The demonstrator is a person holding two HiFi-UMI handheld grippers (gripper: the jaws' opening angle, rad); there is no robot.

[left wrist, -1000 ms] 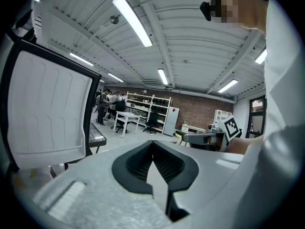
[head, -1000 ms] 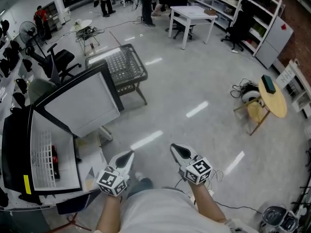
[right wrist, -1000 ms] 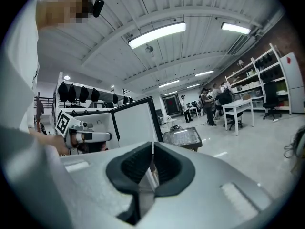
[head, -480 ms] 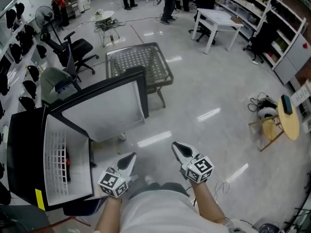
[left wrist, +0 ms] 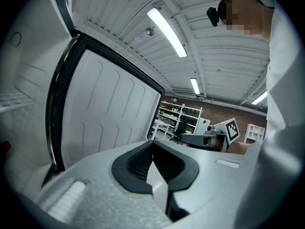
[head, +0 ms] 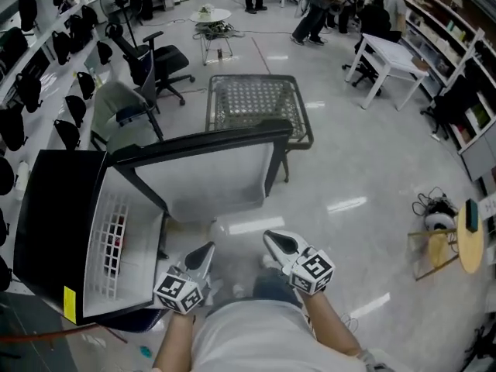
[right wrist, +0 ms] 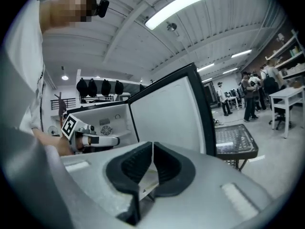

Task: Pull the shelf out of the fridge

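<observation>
Left gripper (head: pixel 207 249) closed, fridge (head: pixel 48 208), yellow label (head: pixel 70 304) illegible

floor (head: pixel 372 161) glossy grey | mesh table (head: pixel 260 99), office chair (head: pixel 159 56) | ceiling striplights (left wrist: pixel 167 32)

One fridge (head: pixel 54 208) (open), two grippers (head: pixel 204 249) (head: pixel 273 240)

1. Behind the white wire shelf (head: pixel 107 248) in the open black fridge (head: pixel 50 208), I see a small red thing (head: pixel 118 235), too small to name.
2. The fridge's white-lined door (head: pixel 209 180) hides part of the frame of the grey metal mesh table (head: pixel 260 99).
3. My pale shirt (head: pixel 248 339) runs off the bottom edge.
</observation>
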